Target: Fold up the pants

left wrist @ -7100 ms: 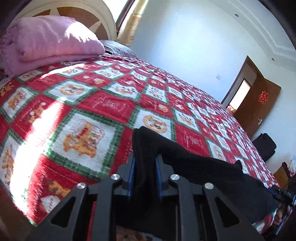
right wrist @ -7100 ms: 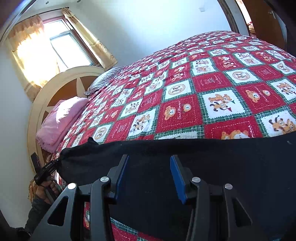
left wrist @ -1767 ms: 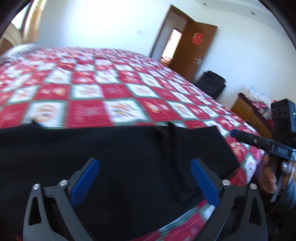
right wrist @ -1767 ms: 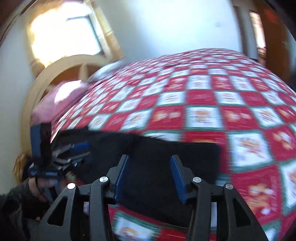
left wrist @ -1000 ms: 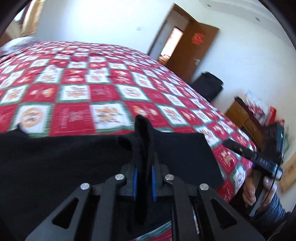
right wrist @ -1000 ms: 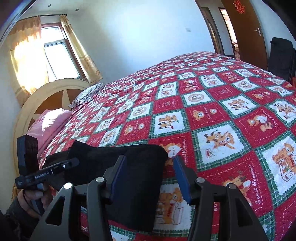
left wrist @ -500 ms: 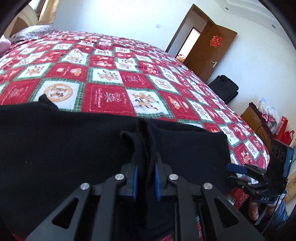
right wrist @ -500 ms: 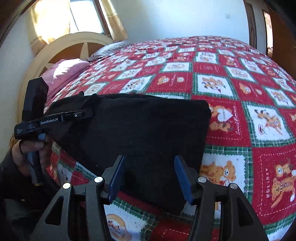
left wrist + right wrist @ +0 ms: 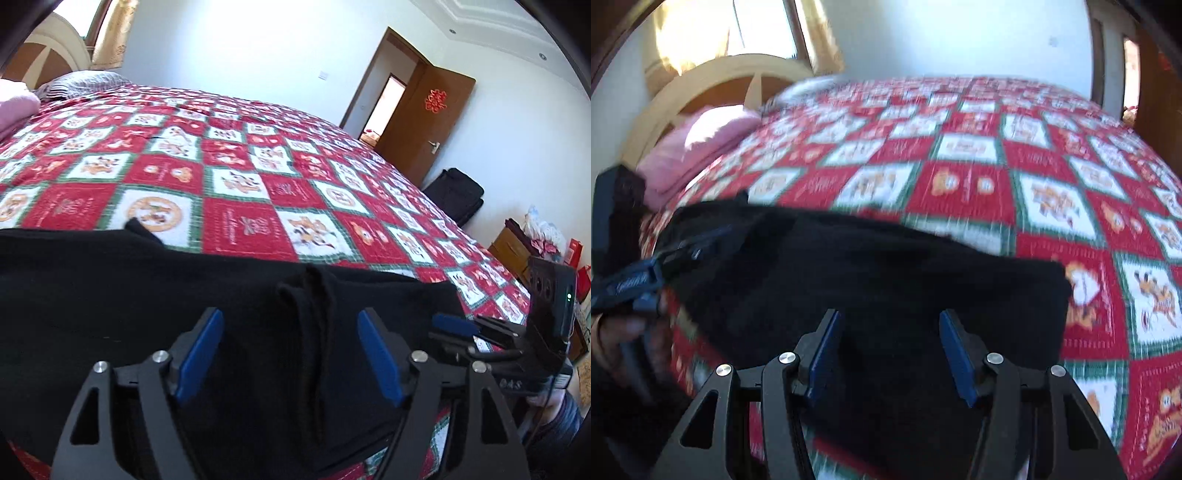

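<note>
Now the black pants (image 9: 147, 295) lie folded flat near the front edge of a bed, on a red, white and green patchwork quilt (image 9: 236, 221) that runs back toward a pink pillow (image 9: 701, 147) and a pale wooden headboard (image 9: 713, 79) on the left. In the left wrist view the left gripper (image 9: 290, 354) hovers over the pants with its jaws opening; a raised ridge of black cloth runs up between the blue pads (image 9: 199, 350), touching neither, so the cloth is let go. The pants stretch away to the left of this gripper and end just to its right, where the right gripper (image 9: 465, 328) shows beside their edge. In the right wrist view, which is blurred, the right gripper (image 9: 890, 350) is over the right part of the pants with its jaws parted and nothing pinched between them; the cloth lies beneath and beyond its fingers. At far left there, the left gripper (image 9: 665, 258) sits at the pants' left end, held by a hand (image 9: 613, 332). A brown door (image 9: 428, 122) stands open at far right.
</note>
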